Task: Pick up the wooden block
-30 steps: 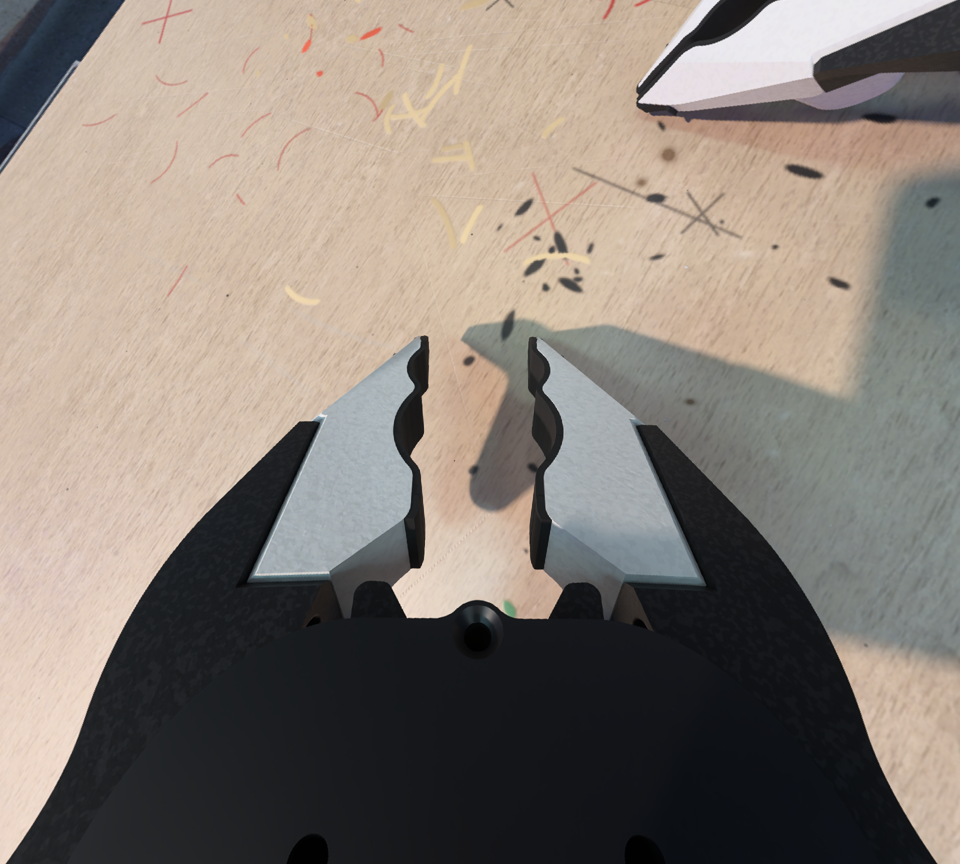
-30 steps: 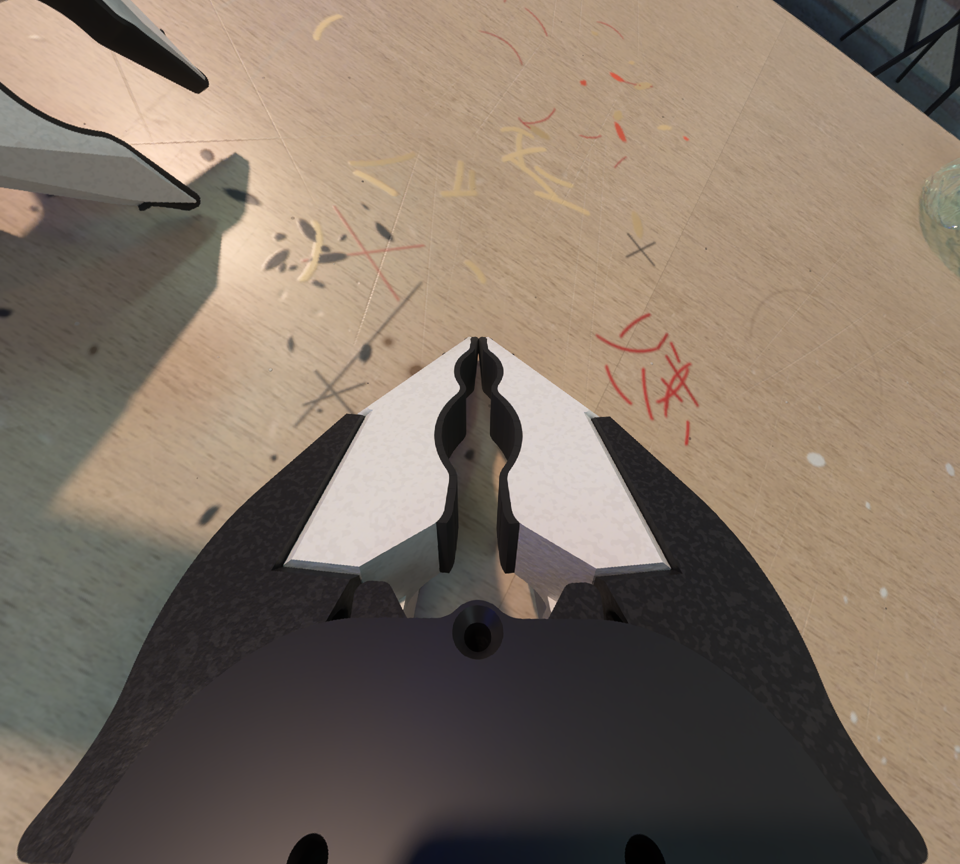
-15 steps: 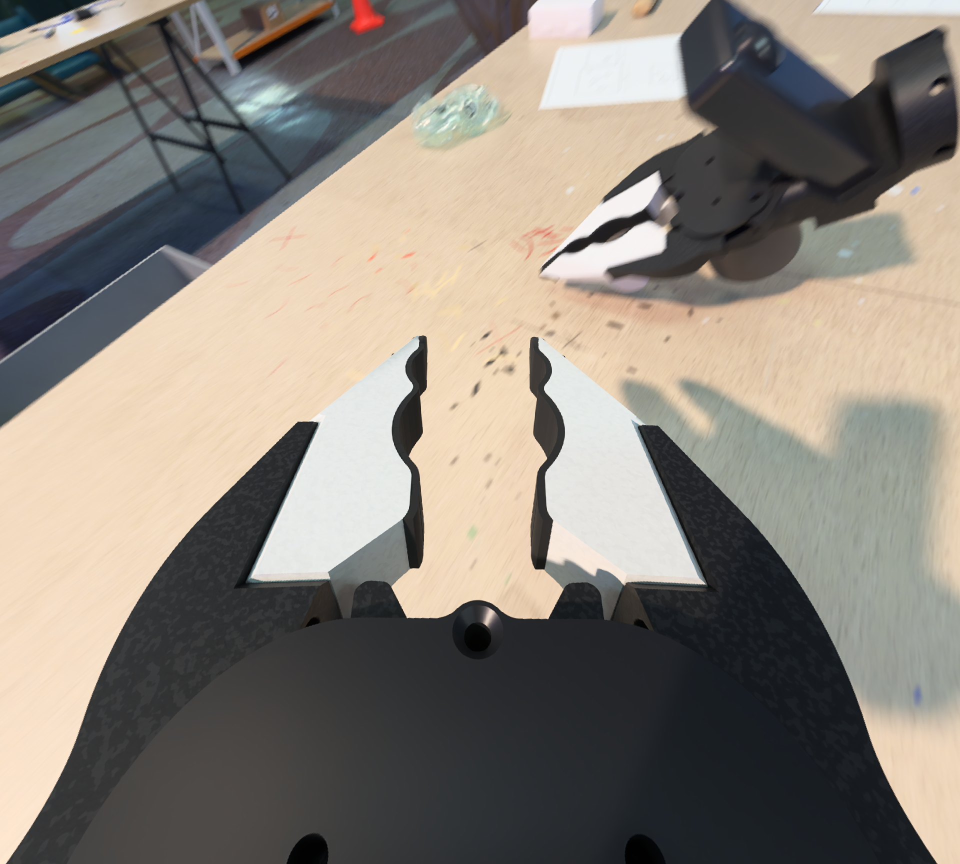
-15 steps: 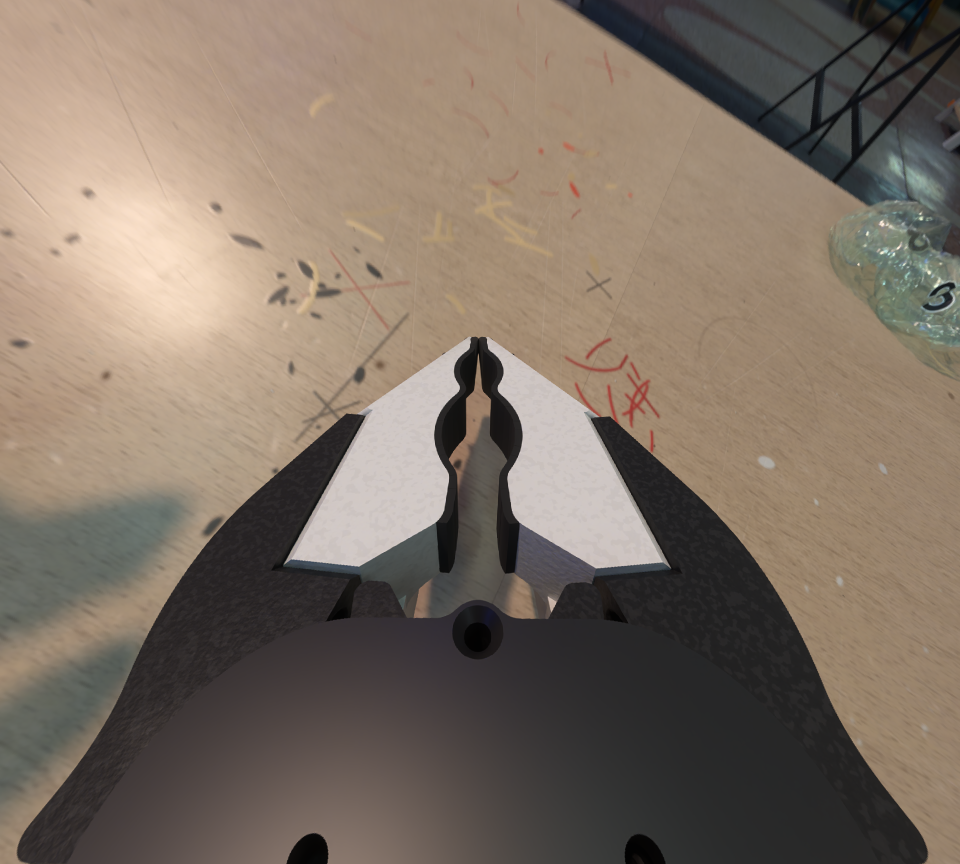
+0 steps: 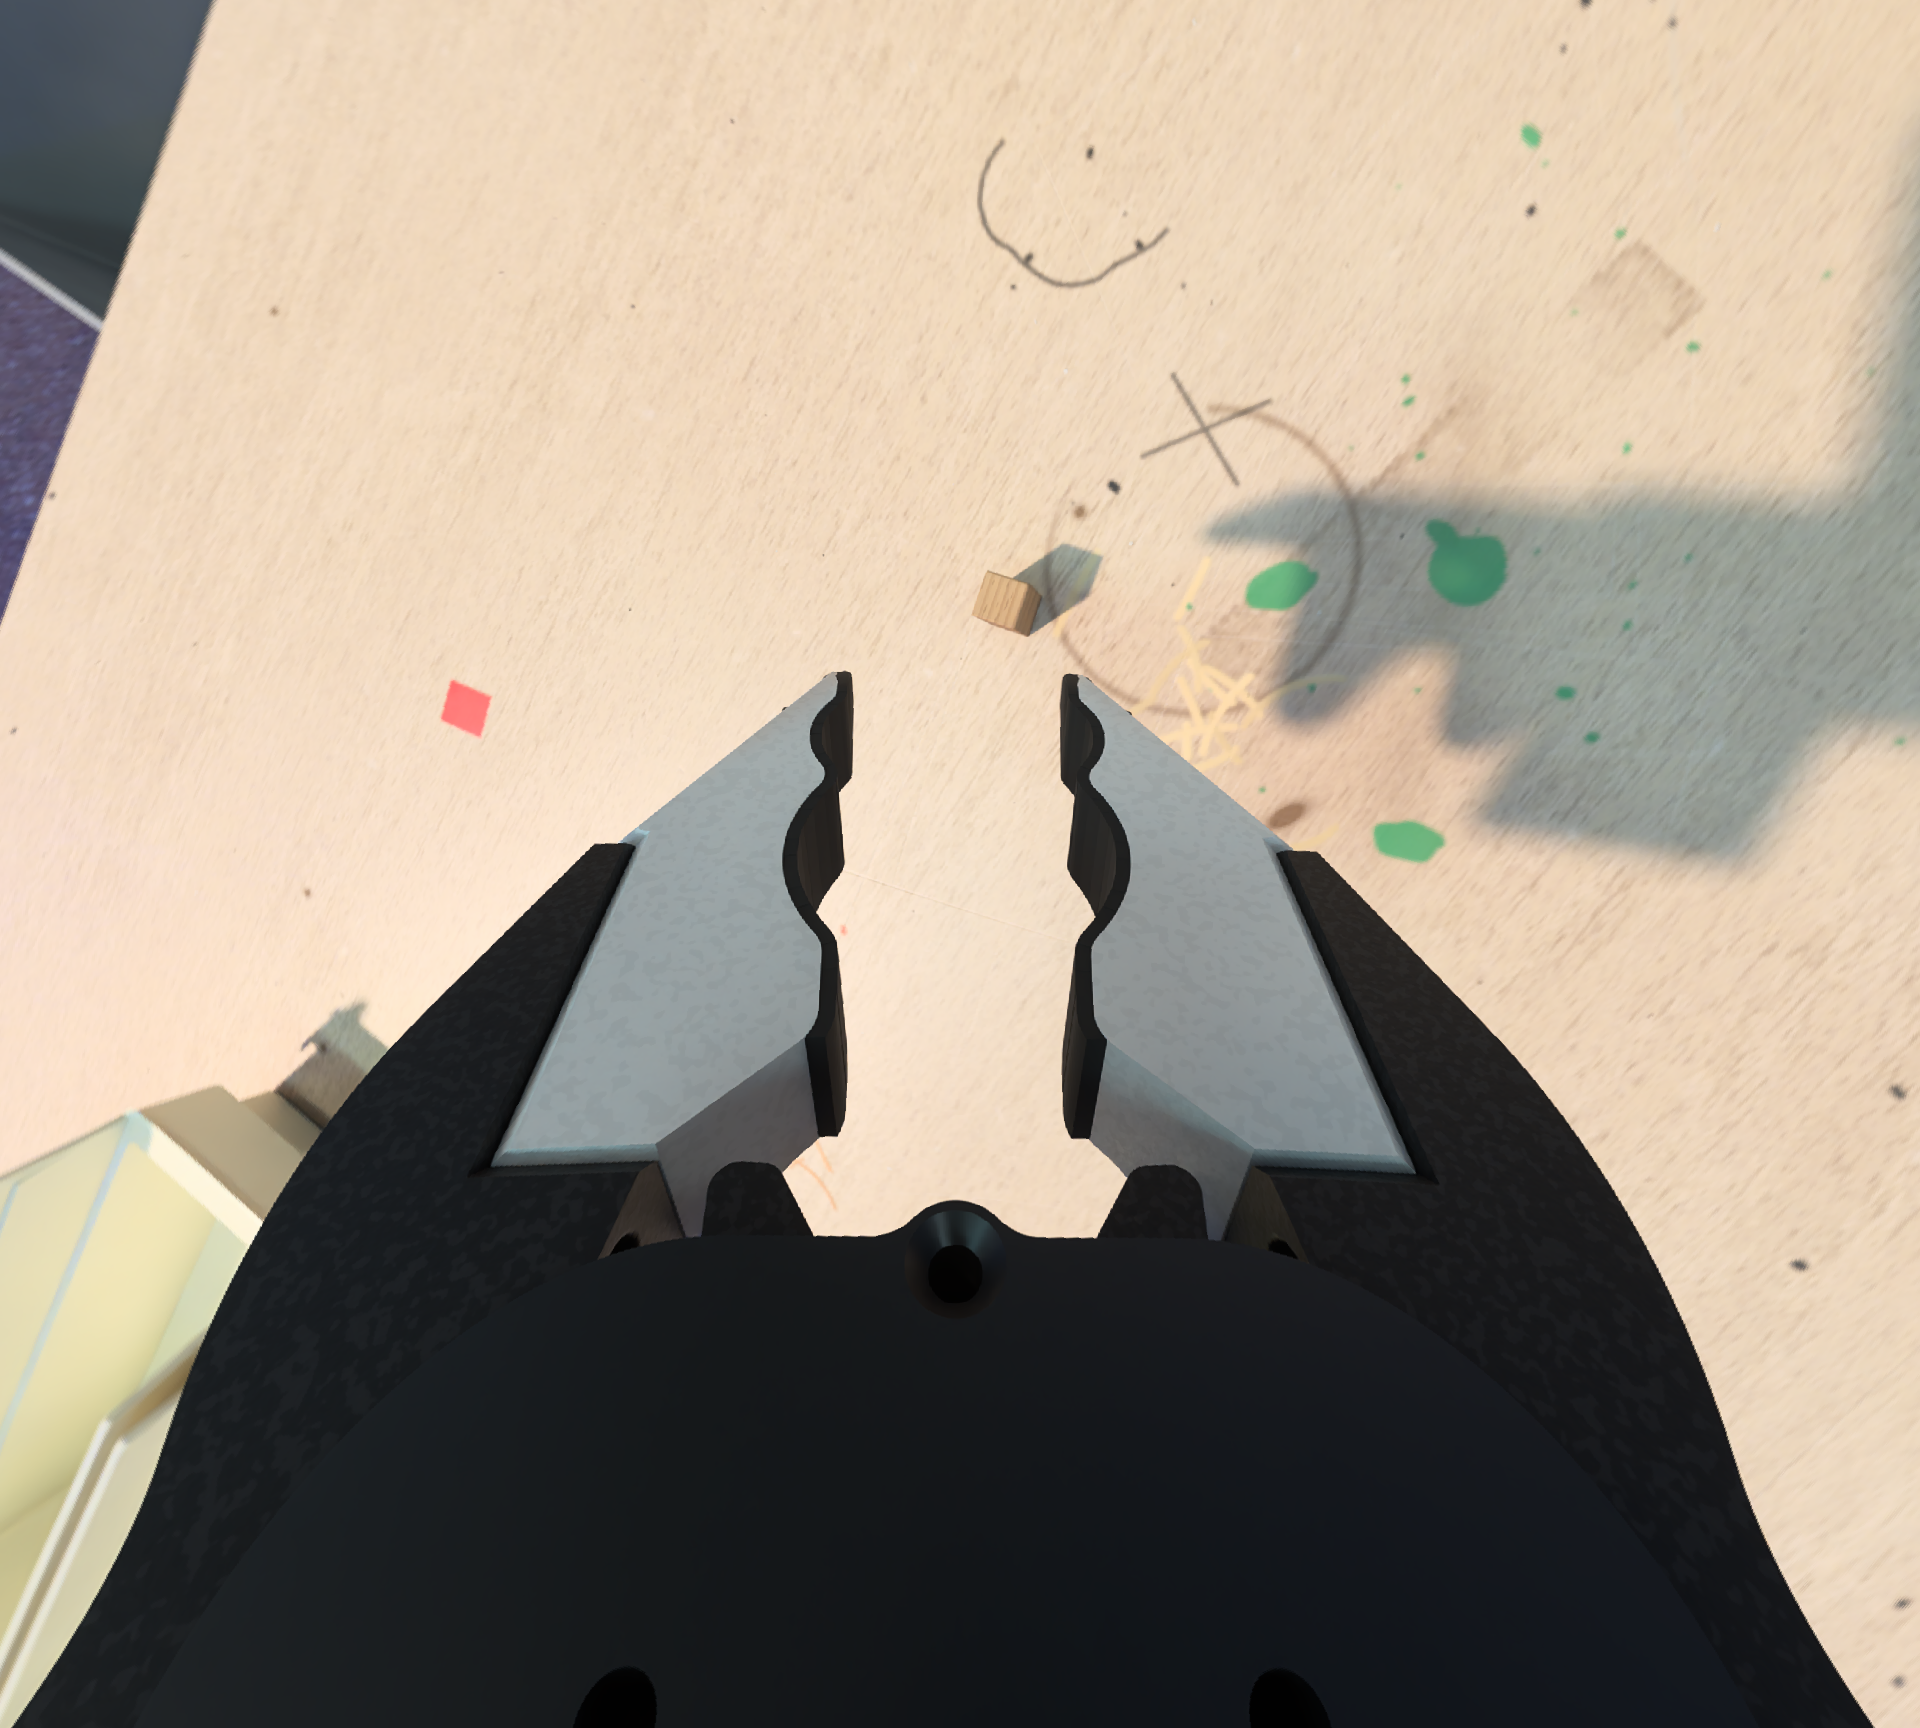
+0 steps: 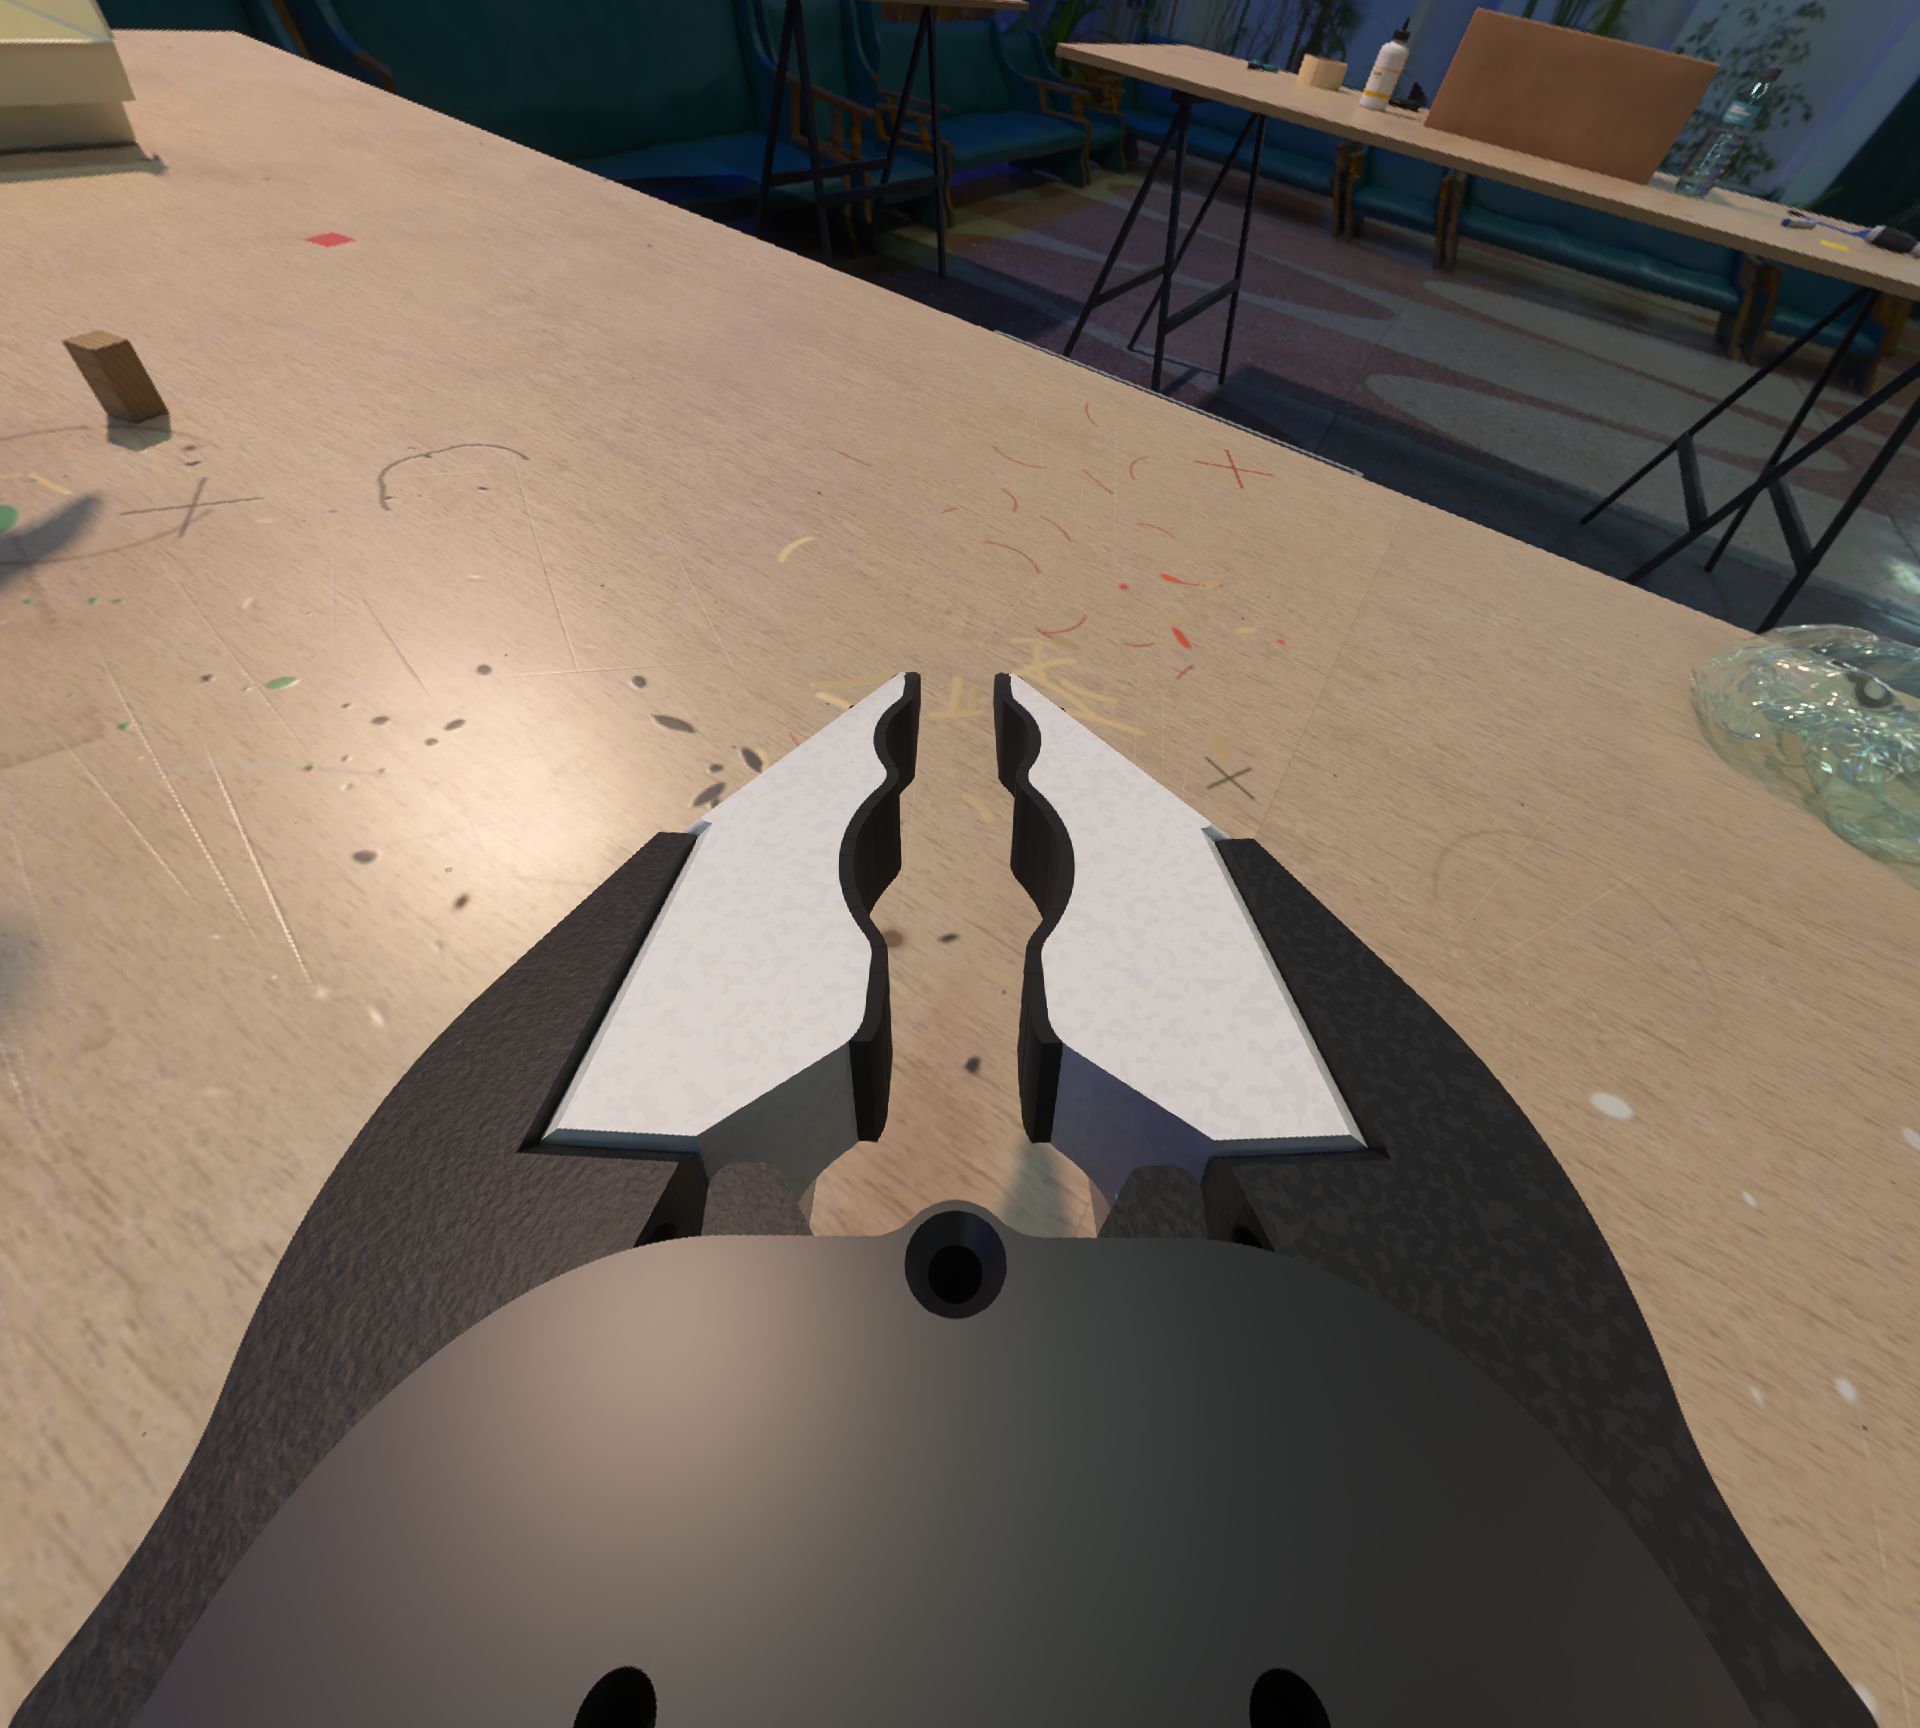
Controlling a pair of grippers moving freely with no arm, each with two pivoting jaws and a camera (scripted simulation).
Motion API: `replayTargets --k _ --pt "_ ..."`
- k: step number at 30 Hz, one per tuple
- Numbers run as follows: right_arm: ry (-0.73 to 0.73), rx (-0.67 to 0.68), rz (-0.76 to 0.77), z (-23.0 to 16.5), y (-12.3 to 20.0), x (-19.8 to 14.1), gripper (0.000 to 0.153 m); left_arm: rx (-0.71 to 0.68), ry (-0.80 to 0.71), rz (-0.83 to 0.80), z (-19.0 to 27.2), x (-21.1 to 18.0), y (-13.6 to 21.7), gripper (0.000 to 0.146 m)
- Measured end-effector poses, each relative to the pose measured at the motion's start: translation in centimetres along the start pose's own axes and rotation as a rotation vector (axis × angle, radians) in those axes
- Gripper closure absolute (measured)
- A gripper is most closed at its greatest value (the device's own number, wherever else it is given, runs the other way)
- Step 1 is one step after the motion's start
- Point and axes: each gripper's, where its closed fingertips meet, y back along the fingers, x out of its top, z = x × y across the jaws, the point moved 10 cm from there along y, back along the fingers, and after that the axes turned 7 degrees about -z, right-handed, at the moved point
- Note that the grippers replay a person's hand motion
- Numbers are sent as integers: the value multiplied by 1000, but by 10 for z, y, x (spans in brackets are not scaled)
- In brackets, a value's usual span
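A small light wooden block point(image 5: 1006, 602) stands on the wooden table point(image 5: 623, 328), seen from above in the left wrist view. My left gripper point(image 5: 954, 679) is open and empty, above the table, with the block just beyond its tips and slightly to the right. In the right wrist view the block point(image 6: 114, 374) stands upright far off at the left. My right gripper point(image 6: 956, 679) is open by a narrow gap and empty, low over the table, well away from the block.
A small red square point(image 5: 464, 707) lies on the table left of the block, also in the right wrist view point(image 6: 329, 239). A cream box point(image 5: 114, 1263) is at the lower left. Crumpled clear plastic point(image 6: 1818, 733) lies right. The table edge point(image 6: 1039, 348) runs diagonally; trestle tables stand beyond.
My left gripper has swung from a forward look to a downward one over the block. My right gripper has opened from shut and tilted up to look across the table.
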Motion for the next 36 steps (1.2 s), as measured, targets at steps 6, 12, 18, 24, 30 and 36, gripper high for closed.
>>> replayTargets --k 6,12,18,24,30,36 --pt "28 11 -1 -2 -3 -1 139 -164 -125 -65 -13 2 -19 107" --pt "65 3 31 -5 -2 0 141 -193 -197 -162 -23 1 -46 114" --pt "62 10 31 -4 -1 0 142 -213 -291 -125 -17 15 -66 123" --pt "63 2 43 -4 1 1 142 -267 -308 -150 -19 12 -80 121" --pt "76 -7 43 -4 2 2 143 -299 -251 -146 -16 8 -89 128" --pt "97 86 119 -10 7 9 142 -288 45 157 -15 21 -45 133"
